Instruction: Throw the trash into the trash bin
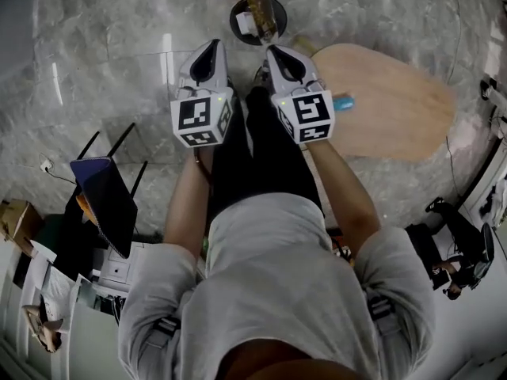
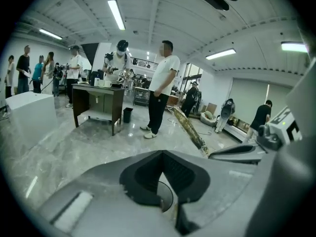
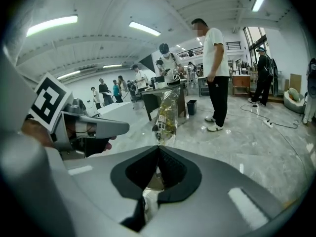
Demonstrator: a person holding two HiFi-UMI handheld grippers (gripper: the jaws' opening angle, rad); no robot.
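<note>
A long golden snack wrapper (image 1: pixel 260 6) sticks out of my right gripper (image 1: pixel 272 50), whose jaws are shut on its lower end. In the head view the wrapper's free end hangs over the round black trash bin (image 1: pixel 238 24) on the marble floor ahead. From the right gripper view the wrapper (image 3: pixel 168 112) rises straight up from the closed jaw tips. My left gripper (image 1: pixel 212 44) is held level beside the right one, its jaws together with nothing in them. The left gripper view catches the wrapper (image 2: pixel 190 127) slanting at centre right, beside the right gripper (image 2: pixel 247 152).
A light wooden oval table (image 1: pixel 396 101) with a small blue item (image 1: pixel 342 101) stands right of the bin. A dark chair (image 1: pixel 103 196) and boxes are at the left. Further off, a person in white (image 2: pixel 160 90) stands near a dark desk (image 2: pixel 98 100) and a small black bin (image 2: pixel 128 114).
</note>
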